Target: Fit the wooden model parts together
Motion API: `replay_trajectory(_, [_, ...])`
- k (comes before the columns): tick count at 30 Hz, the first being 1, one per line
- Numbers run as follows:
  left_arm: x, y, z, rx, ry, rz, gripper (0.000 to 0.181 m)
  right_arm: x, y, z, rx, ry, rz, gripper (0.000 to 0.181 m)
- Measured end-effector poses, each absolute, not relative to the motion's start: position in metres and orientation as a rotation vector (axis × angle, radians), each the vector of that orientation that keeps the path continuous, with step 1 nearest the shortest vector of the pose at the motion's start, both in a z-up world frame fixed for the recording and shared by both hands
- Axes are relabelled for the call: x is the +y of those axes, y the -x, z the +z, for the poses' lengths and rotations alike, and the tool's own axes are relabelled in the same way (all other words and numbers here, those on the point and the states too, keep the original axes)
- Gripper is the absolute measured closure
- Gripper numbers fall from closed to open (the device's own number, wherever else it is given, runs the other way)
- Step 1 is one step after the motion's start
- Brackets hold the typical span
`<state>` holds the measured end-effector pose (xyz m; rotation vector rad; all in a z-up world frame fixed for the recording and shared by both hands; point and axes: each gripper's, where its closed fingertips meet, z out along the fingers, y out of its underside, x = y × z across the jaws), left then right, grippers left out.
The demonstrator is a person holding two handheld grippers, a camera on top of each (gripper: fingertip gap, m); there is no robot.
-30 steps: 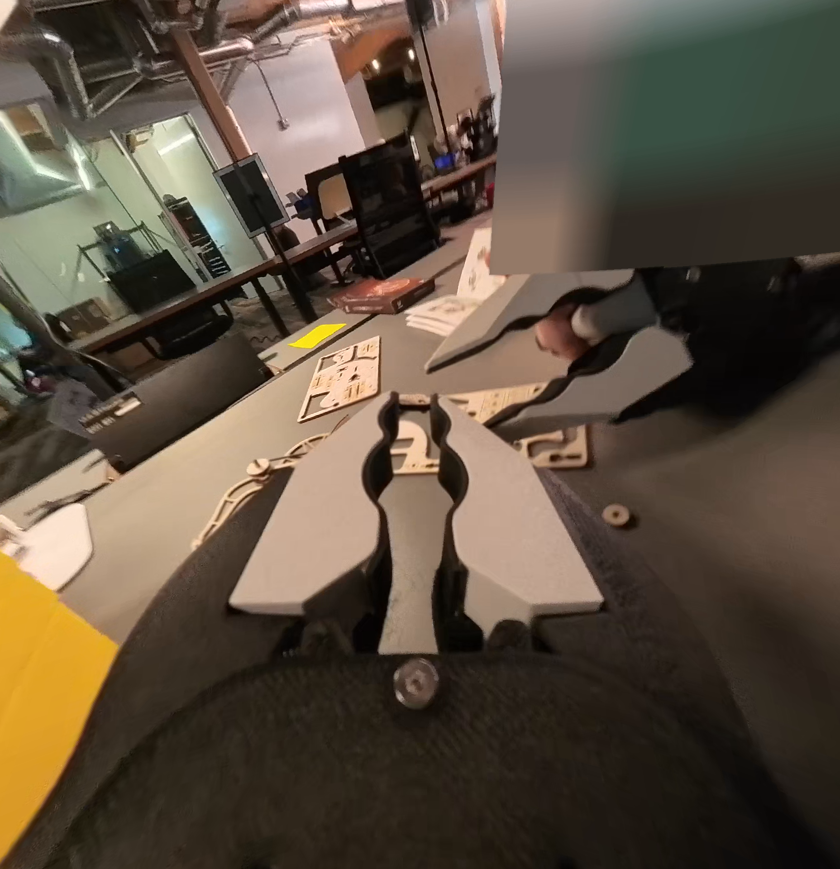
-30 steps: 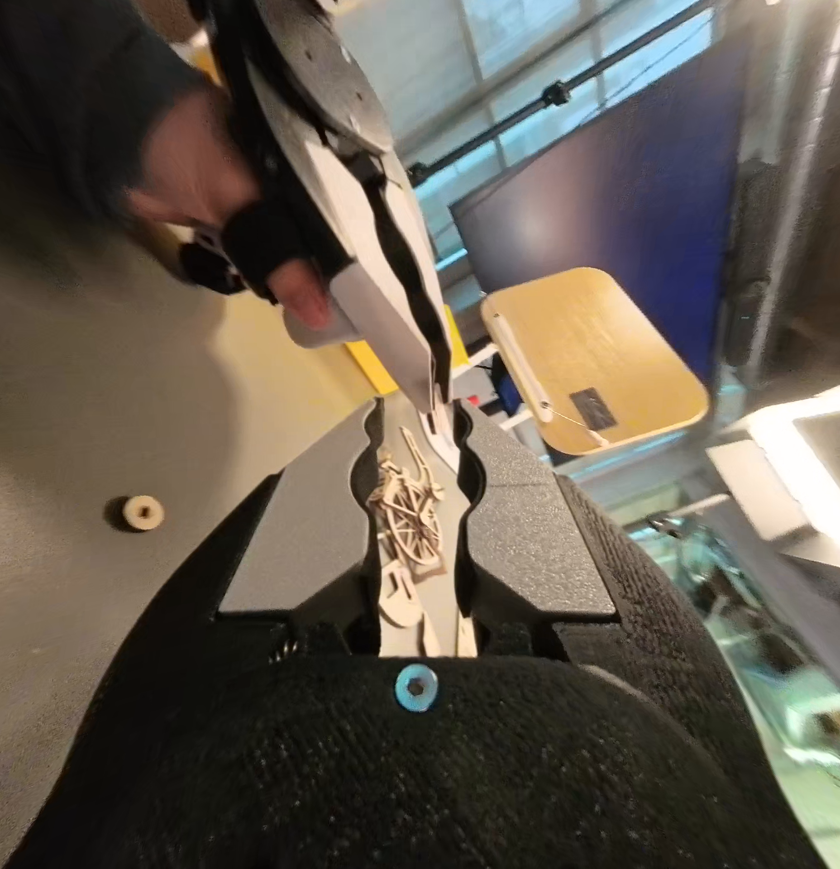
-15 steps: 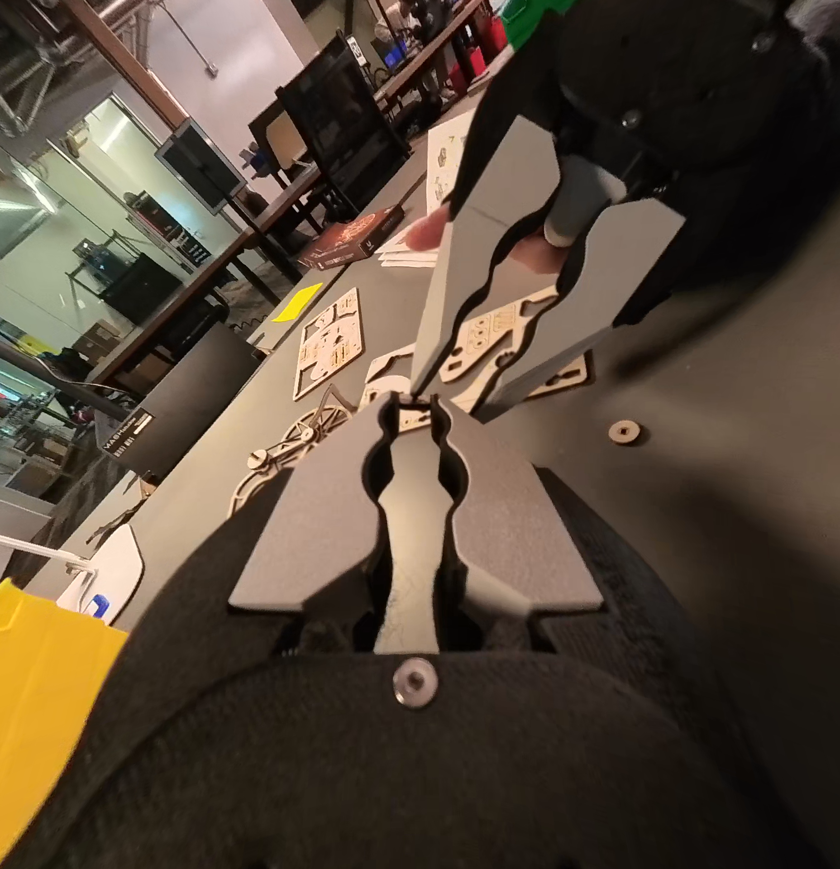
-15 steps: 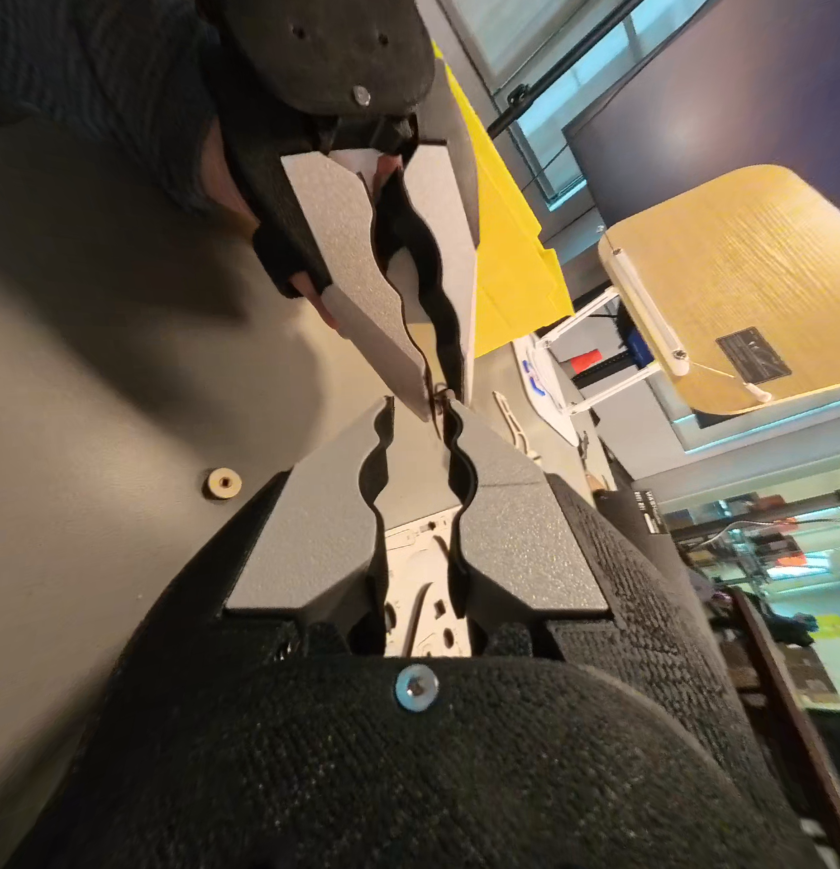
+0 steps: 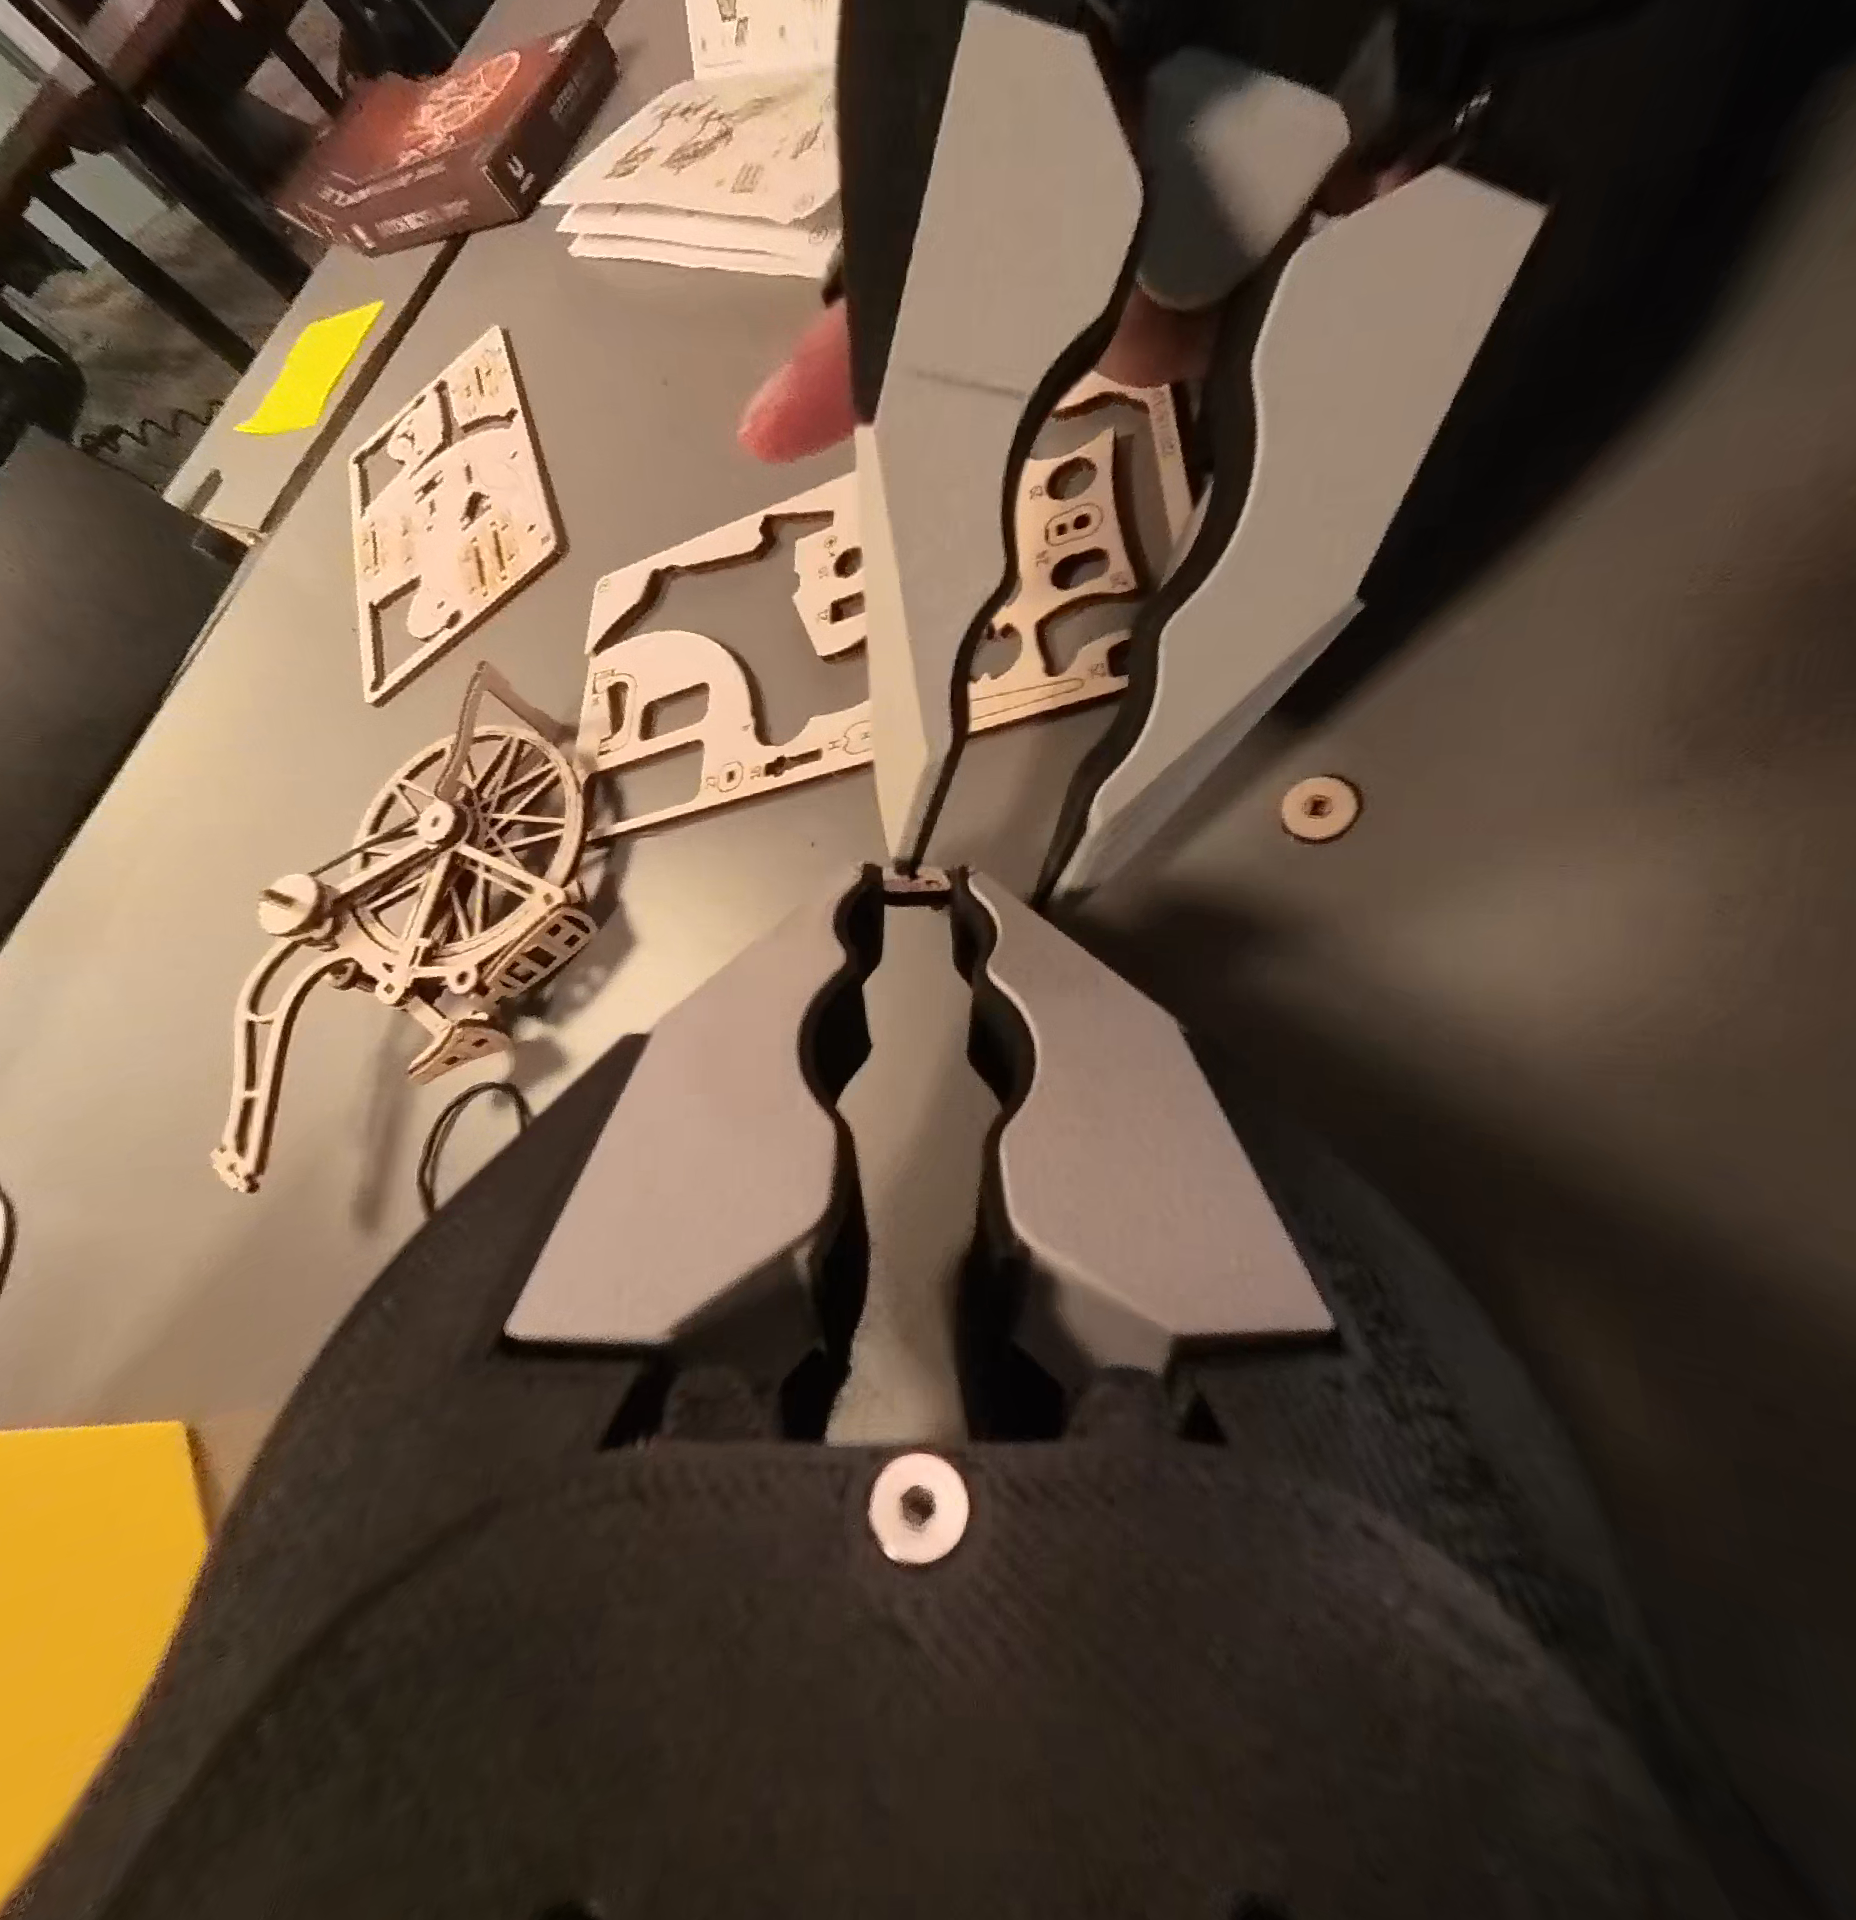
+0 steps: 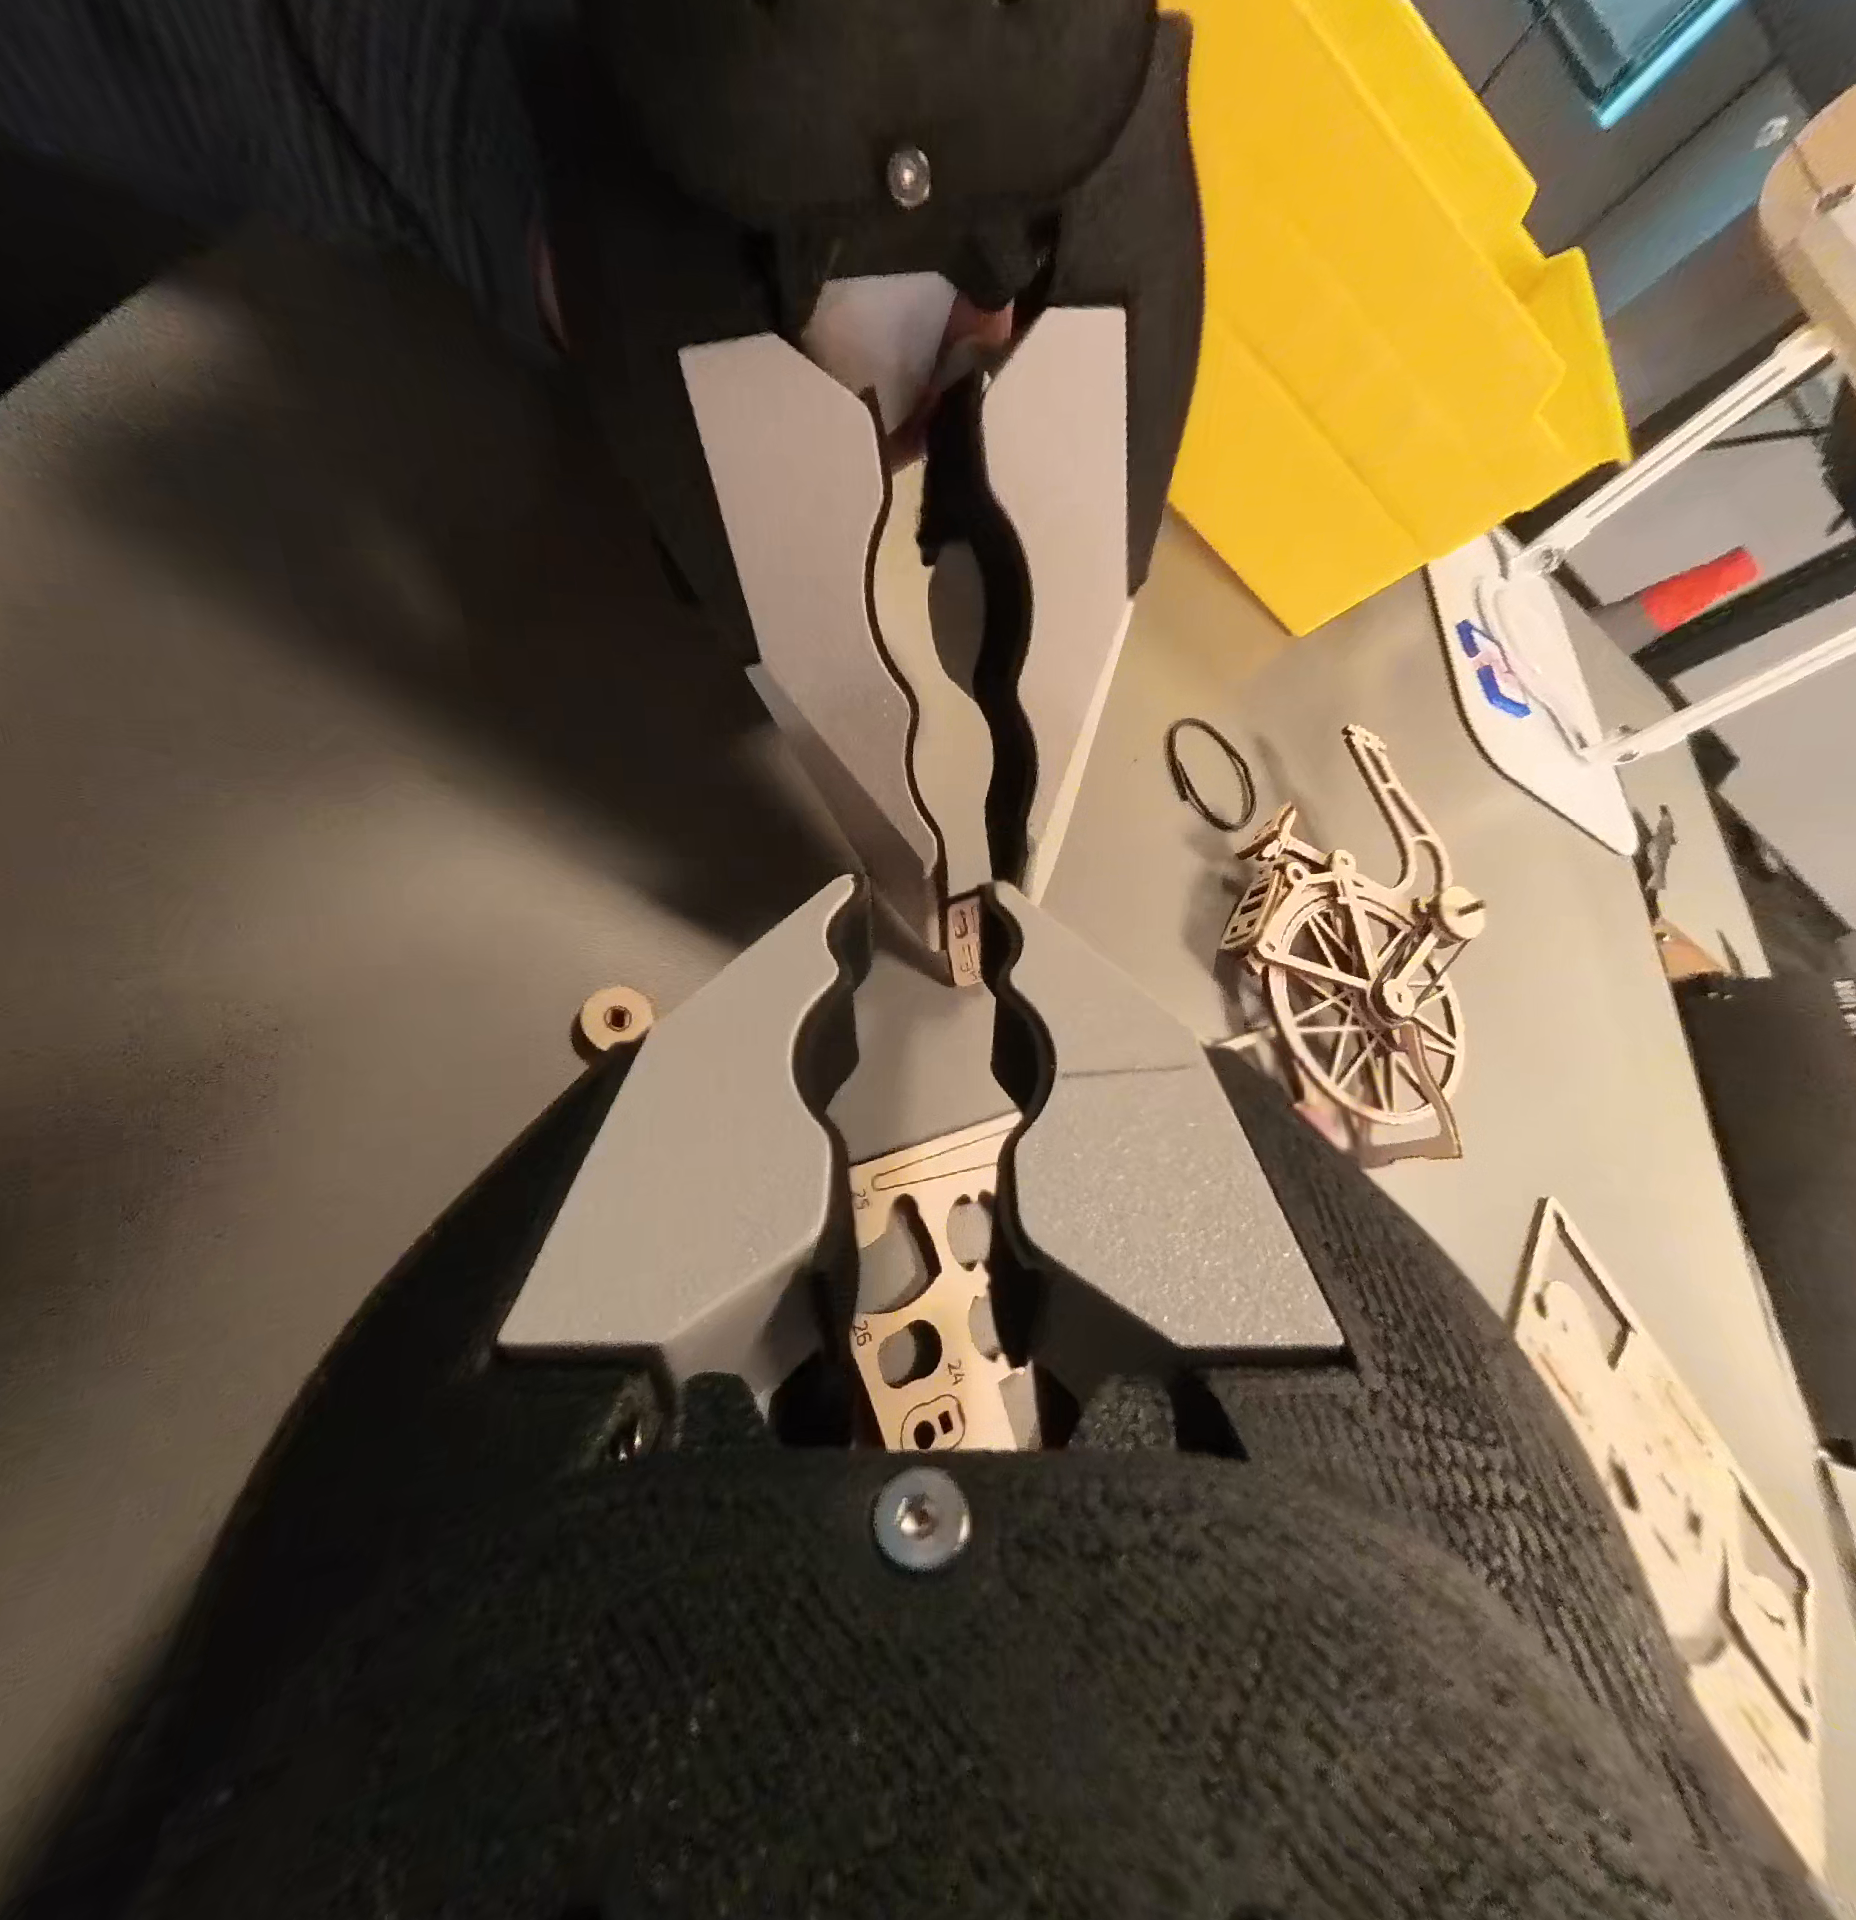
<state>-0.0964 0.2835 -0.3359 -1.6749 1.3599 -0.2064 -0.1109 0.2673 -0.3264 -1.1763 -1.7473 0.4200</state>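
My left gripper (image 5: 916, 888) is shut on a small flat wooden part (image 5: 916, 881), pinched at its fingertips above the grey table (image 5: 695, 364). My right gripper (image 6: 924, 904) is open and meets it tip to tip. In the right wrist view the part (image 6: 965, 935) sticks out of the left gripper (image 6: 971, 883) and sits between my right fingertips, against the right-hand one. A partly built wooden bicycle model (image 5: 456, 883) lies on the table to the left, and it also shows in the right wrist view (image 6: 1350, 987).
Two punched wooden part sheets (image 5: 758, 665) (image 5: 456, 520) lie behind the grippers. A small wooden washer (image 5: 1319, 805) lies on the table and a black rubber band (image 6: 1210, 774) by the model. A yellow bin (image 6: 1371, 312), a dark box (image 5: 446, 135) and instruction sheets (image 5: 716, 156) stand farther off. Less than 4 cm separates the two grippers' tips.
Both grippers have tilted down towards the table and come together. The right gripper's open fingertips have closed in around the small part held by the left gripper.
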Motion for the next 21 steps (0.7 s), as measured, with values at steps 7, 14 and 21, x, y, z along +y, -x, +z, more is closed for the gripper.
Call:
replay_trajectory(7, [0.284, 0.096, -0.338, 1.350, 1.748, -0.318, 0.169, 0.269, 0.108, -0.332, -1.757, 1.336, 0.517, 0.163])
replay_trajectory(14, [0.283, 0.095, -0.339, 1.359, 1.755, -0.344, 0.169, 0.269, 0.108, -0.336, -1.792, 1.389, 0.489, 0.161])
replay_trajectory(21, [0.283, 0.096, -0.339, 1.356, 1.772, -0.366, 0.169, 0.268, 0.106, -0.339, -1.839, 1.378, 0.423, 0.161])
